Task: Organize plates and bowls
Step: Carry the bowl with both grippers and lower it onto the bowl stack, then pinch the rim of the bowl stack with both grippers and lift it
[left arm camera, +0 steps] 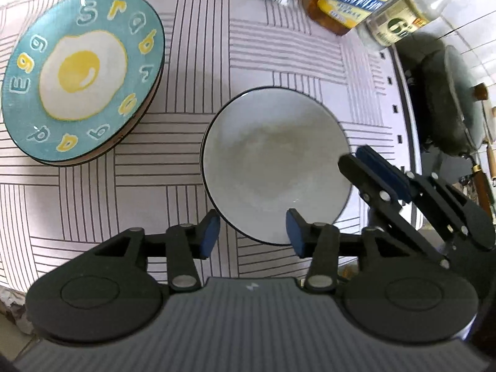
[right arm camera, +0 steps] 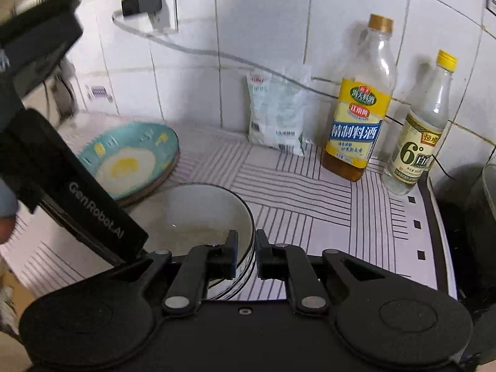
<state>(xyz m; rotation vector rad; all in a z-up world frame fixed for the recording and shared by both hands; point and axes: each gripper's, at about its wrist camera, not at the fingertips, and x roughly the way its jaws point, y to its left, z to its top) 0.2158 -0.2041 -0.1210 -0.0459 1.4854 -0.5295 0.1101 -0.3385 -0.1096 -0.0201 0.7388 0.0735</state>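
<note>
A white bowl with a dark rim [left arm camera: 276, 161] sits on the striped counter mat; it seems stacked on another bowl. It also shows in the right wrist view [right arm camera: 198, 214]. My right gripper [right arm camera: 247, 248] is shut on its right rim, one finger inside and one outside; the same gripper shows in the left wrist view [left arm camera: 369, 167]. My left gripper [left arm camera: 252, 232] is open and empty, hovering over the bowl's near edge. A teal plate with a fried-egg picture [left arm camera: 83, 77] lies at the left on top of another plate; it also shows in the right wrist view [right arm camera: 130, 158].
Two bottles [right arm camera: 356, 117] [right arm camera: 415, 136] and a white bag [right arm camera: 279, 111] stand against the tiled wall. A dark pan with a glass lid [left arm camera: 452, 99] sits on the stove at the right. The left gripper's body [right arm camera: 62, 186] hangs over the plates.
</note>
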